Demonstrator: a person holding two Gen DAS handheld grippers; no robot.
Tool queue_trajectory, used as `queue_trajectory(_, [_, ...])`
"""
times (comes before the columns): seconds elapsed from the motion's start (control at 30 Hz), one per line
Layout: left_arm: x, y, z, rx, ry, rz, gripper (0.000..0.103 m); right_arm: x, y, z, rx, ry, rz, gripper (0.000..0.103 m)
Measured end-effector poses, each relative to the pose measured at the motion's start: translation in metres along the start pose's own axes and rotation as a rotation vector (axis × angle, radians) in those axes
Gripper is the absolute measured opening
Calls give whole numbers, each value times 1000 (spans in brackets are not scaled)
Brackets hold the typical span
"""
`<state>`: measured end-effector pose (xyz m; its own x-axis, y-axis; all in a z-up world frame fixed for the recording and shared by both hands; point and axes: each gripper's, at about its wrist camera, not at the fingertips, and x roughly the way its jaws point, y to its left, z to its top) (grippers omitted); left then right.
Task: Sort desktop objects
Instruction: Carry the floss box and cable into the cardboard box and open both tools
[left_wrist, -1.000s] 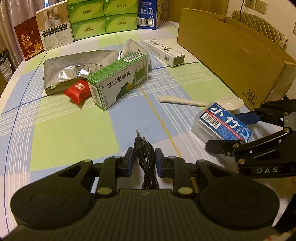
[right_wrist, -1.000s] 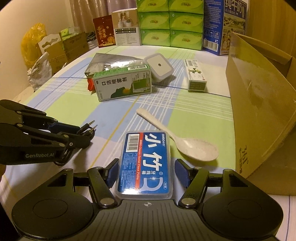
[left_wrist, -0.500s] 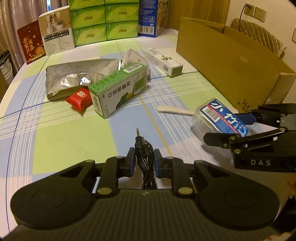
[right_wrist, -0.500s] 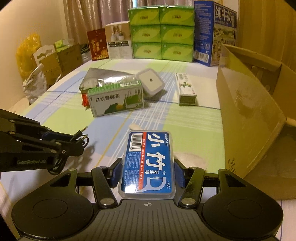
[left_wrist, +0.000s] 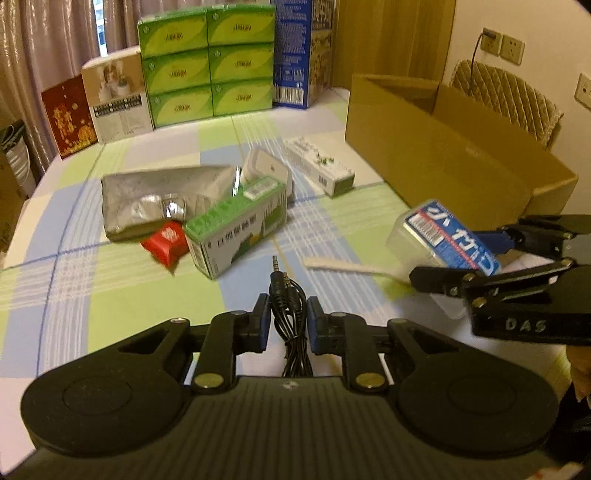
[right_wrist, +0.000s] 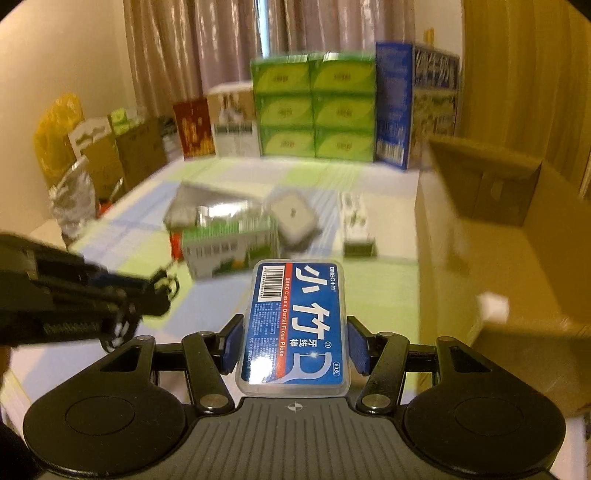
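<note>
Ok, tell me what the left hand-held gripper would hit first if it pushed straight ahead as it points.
Probably the green-and-white box, lying on the table just past the cable that the left hand-held gripper holds; depth is uncertain.

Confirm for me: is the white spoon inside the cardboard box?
No, the white spoon lies on the checked tablecloth, in front of the cardboard box.

Your left tool (left_wrist: 284, 319) pinches a bundled black audio cable (left_wrist: 287, 295), its plugs sticking out ahead of the blue pads (left_wrist: 263, 321). At the right edge, your right tool (left_wrist: 480, 258) grips a clear floss-pick box (left_wrist: 439, 236) with a blue label, lifted above a white spoon (left_wrist: 343, 266) on the checked counter (left_wrist: 92, 288). Beyond lie a green-and-white carton (left_wrist: 236, 229), a red packet (left_wrist: 166, 243), a silver foil bag (left_wrist: 155, 199) and an open cardboard box (left_wrist: 443, 155).
</note>
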<state>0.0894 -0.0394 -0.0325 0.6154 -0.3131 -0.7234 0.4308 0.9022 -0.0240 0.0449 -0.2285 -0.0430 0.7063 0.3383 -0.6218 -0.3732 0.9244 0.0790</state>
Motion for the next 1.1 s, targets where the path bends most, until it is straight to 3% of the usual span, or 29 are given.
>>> queue_trajectory(0.23, [-21,-39,46,25,-58,-46,16,-52,-44,57,32,-92,-80,54])
queue_trajectory(0.4, [-28,-81,91,44,-102,-126,16,-77,-100,74,77,-94,-164,54])
queue_trajectory(0.7, [6,-162,150,66,-94,-250,16,-93,-184,64,155,-63,-262,54])
queue_trajectory(1.1, [62,-191,156,28,-7,-271,16,-80,-216,49,218,-44,-237,54])
